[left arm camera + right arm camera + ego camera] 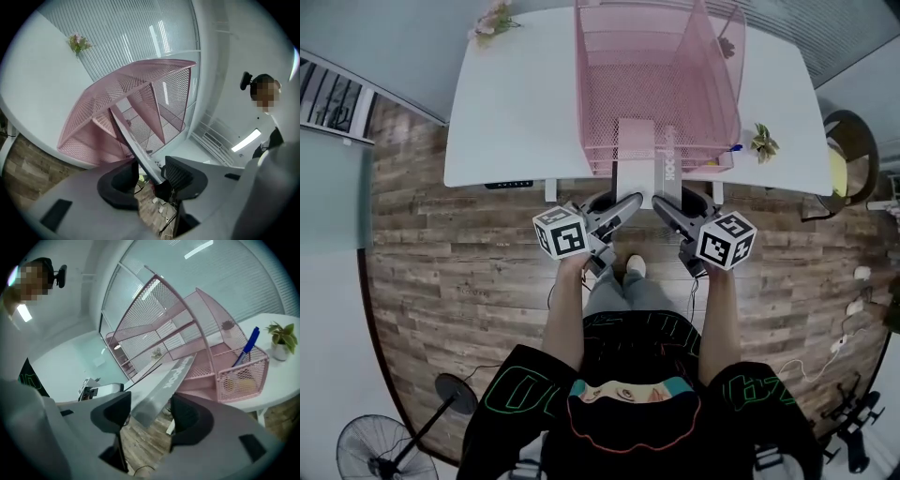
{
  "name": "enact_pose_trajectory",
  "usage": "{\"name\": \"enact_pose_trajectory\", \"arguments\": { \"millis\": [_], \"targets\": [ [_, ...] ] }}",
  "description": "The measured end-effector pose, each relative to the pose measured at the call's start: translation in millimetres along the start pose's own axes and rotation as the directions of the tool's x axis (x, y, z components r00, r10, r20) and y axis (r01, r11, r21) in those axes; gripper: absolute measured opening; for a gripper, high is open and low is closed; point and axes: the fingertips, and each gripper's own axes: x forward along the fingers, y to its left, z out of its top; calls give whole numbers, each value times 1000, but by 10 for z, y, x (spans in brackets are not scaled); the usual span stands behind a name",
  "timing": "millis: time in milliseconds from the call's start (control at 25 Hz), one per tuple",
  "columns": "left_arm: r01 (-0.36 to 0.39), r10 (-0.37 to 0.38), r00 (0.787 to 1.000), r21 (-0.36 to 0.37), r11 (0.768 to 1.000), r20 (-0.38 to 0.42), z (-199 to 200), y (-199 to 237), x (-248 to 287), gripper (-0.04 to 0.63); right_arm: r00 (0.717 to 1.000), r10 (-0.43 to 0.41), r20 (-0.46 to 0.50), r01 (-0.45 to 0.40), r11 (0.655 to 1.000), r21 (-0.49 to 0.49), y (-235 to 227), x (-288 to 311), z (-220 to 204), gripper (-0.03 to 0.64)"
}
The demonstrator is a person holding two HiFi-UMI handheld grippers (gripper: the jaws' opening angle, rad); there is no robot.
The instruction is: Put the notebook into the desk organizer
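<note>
A grey notebook [637, 155] stands on edge in the pink mesh desk organizer [619, 75], and its near end juts past the white table's [511, 112] front edge. My left gripper [623, 204] and right gripper [667, 208] flank that end. In the left gripper view the notebook's thin edge [140, 152] runs between the jaws of the left gripper [147, 176], with a gap at the left pad. In the right gripper view the printed spine [166, 383] lies between the spread jaws of the right gripper [150, 411], untouched by either pad.
A blue pen [250, 345] stands in the organizer's small front cup. A small potted plant [762, 141] sits at the table's right and a spray of flowers [492, 21] at its far left corner. A chair [851, 155] stands to the right, a fan [370, 450] on the wooden floor.
</note>
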Motion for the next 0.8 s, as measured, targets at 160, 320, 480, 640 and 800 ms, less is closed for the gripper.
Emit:
{"name": "enact_pose_trajectory", "arguments": {
  "millis": [160,320,480,640,800],
  "targets": [
    [6,-6,1000,-1,1000,4,59,27,56,149,989,-88,-116,73,989,-126,-55,0,-24,275],
    [12,-10,999,27,1000,-44,9,20,167,144,973,-162,-166,125,970,-210,-121,-100,7,275],
    [22,-20,999,37,999,-31,27,8,235,109,980,-150,-127,129,978,-163,-157,-225,80,275],
    [-32,31,999,4,999,39,154,135,218,54,980,-138,-142,117,982,-150,-185,-333,27,281],
    [-65,65,995,-4,998,75,228,180,228,48,935,-153,-319,67,962,-266,-105,-349,-233,107]
  ]
}}
